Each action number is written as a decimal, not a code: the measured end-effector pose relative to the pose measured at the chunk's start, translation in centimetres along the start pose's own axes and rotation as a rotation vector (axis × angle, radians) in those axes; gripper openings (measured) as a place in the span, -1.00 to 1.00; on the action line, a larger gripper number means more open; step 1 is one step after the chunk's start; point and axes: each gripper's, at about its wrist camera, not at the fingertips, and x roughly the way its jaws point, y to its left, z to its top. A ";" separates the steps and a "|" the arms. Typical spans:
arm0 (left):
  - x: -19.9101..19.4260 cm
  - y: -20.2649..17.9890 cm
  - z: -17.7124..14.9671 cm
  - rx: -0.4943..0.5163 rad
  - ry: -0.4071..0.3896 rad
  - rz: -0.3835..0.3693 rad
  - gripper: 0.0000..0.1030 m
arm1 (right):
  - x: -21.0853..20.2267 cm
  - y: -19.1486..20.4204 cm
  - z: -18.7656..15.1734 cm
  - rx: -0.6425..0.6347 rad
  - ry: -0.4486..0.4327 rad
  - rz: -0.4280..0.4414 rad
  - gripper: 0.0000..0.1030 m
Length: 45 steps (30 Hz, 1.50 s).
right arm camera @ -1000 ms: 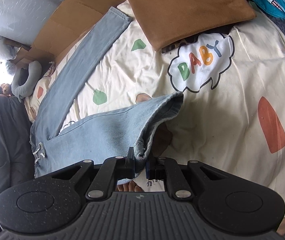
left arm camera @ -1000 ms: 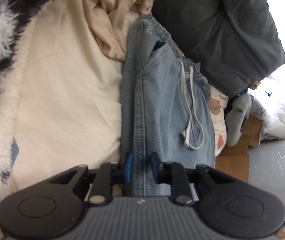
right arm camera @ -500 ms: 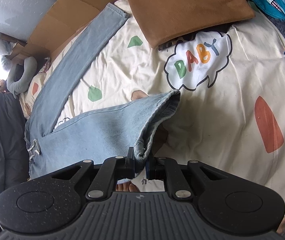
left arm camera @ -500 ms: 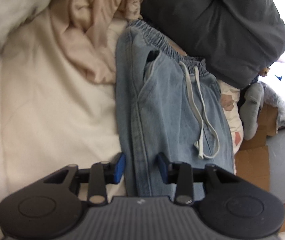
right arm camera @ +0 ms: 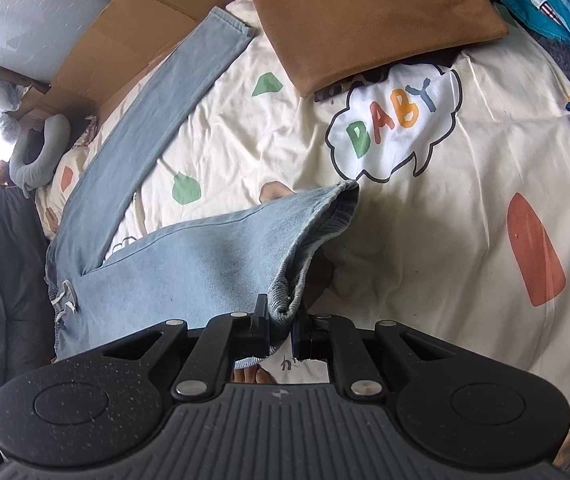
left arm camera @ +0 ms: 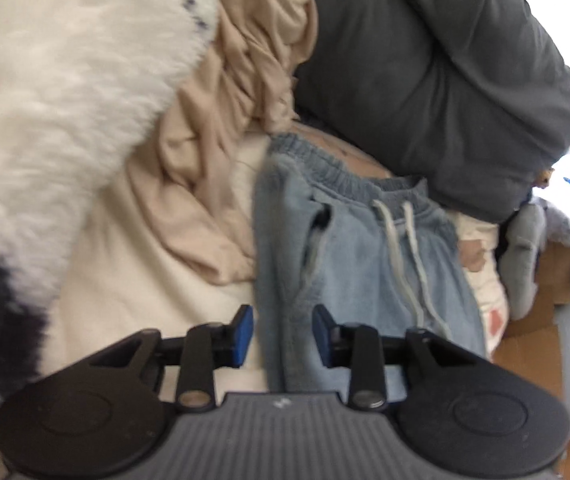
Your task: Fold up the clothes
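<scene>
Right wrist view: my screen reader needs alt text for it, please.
The right gripper is shut on the cuff of one leg of light blue jeans, lifting it off a cream printed bedsheet. The other leg lies flat toward a brown cushion.

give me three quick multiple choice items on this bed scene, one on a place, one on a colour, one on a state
1. What lies right beyond the jeans' waistband in the left wrist view?
A. a dark grey pillow
B. a red towel
C. a wooden chair

2. What colour is the drawstring?
A. black
B. pale grey-white
C. orange

3. What is the right claw doing?
A. standing open over bare sheet
B. gripping a brown cushion
C. pinching a jeans leg hem

Answers:
1 A, the dark grey pillow sits just above the waistband.
2 B, the cords look pale against the denim.
3 C, the jeans leg hem sits clamped between its jaws.
</scene>
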 end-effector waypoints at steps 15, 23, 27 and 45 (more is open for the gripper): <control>4.6 -2.9 0.8 0.031 0.156 0.037 -0.50 | 0.4 -0.2 -0.1 0.003 0.015 -0.012 -0.84; 5.6 -2.5 0.0 0.002 0.172 0.077 -0.45 | 0.7 -0.5 -0.3 0.005 0.027 -0.018 -0.84; 6.1 -1.9 -0.8 -0.038 0.151 0.080 -0.43 | 0.8 -0.4 -0.2 0.000 0.033 -0.023 -0.84; 1.7 -5.6 1.7 0.205 0.172 0.231 -0.77 | 0.6 -0.1 -1.1 -0.026 0.058 -0.044 -0.84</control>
